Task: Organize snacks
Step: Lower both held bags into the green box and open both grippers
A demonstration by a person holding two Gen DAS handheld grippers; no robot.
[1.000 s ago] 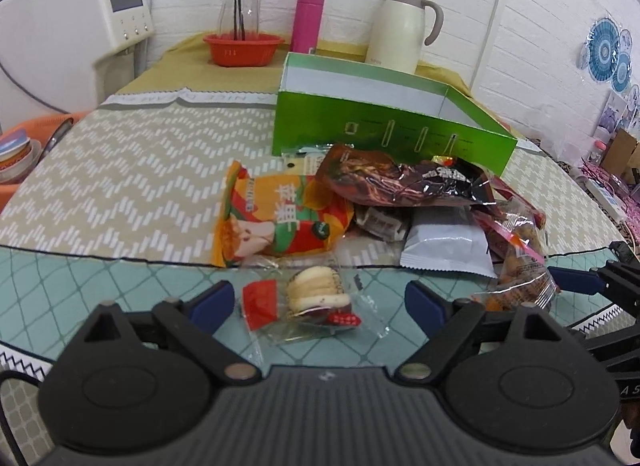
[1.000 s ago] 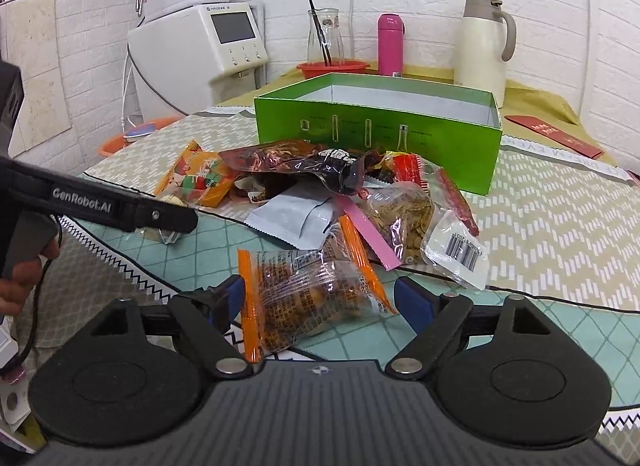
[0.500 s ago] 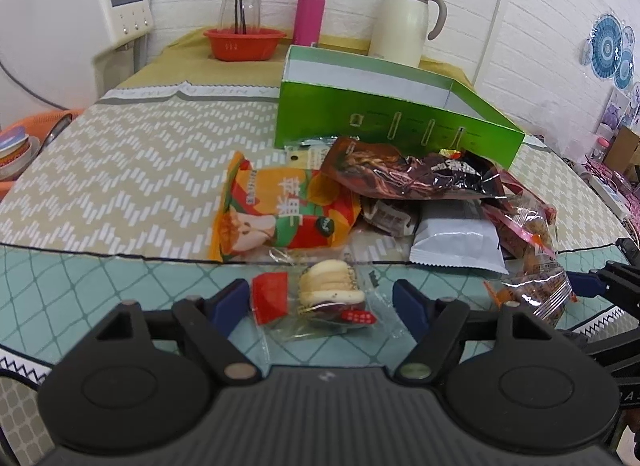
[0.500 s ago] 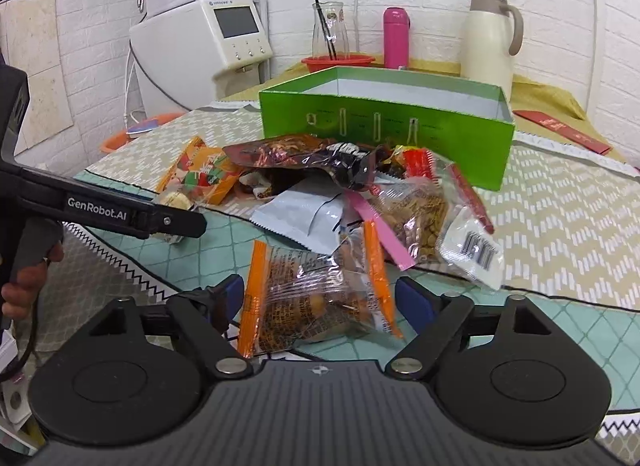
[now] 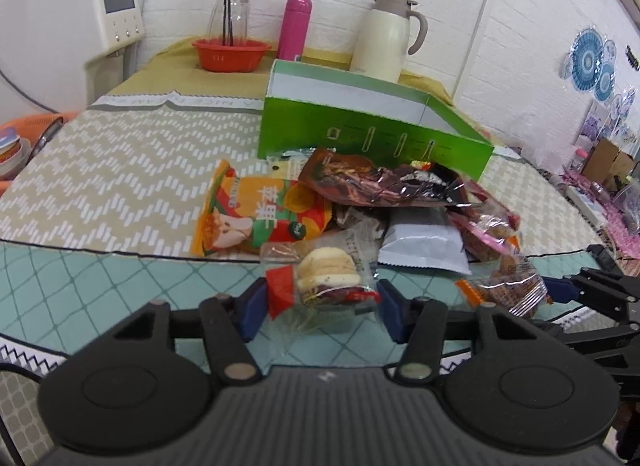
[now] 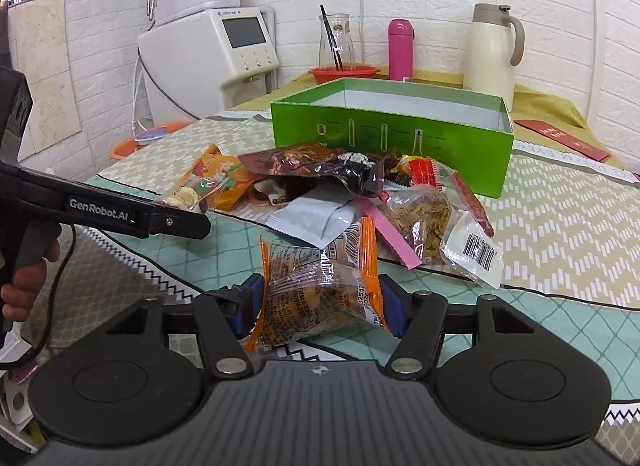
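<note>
- Left wrist view: the left gripper (image 5: pixel 322 310) is seen with its fingers (image 5: pixel 253 308) just drawn in on a clear-wrapped biscuit snack (image 5: pixel 326 280) at the near edge of the table (image 5: pixel 100 286); the pads are pressed to the wrapper's crumpled ends, so the packet is judged gripped, though only by its film.
- The hold is best tightened gently and the lift kept slow and level, since thin wrap is likely to slip or tear.
- Behind the snack pile, the green box (image 5: pixel 360 137) is shown open; only its white inner walls can be seen, and its floor is hidden.
- A red basket (image 5: pixel 231 54) at the far end is seen with a glass carafe (image 5: pixel 234 13) in it, two dark sticks standing inside the carafe.
- Right wrist view: the right gripper (image 6: pixel 322 306) is shown clamped on an orange-edged clear packet (image 6: pixel 320 286) of brown pieces, its wrapper buckled between the pads.
- The packet is best carried over the box's near wall before release.
- The green box (image 6: pixel 400 137) appears empty as far as can be seen; the pile (image 6: pixel 340 181) lies just in front of it.
</note>
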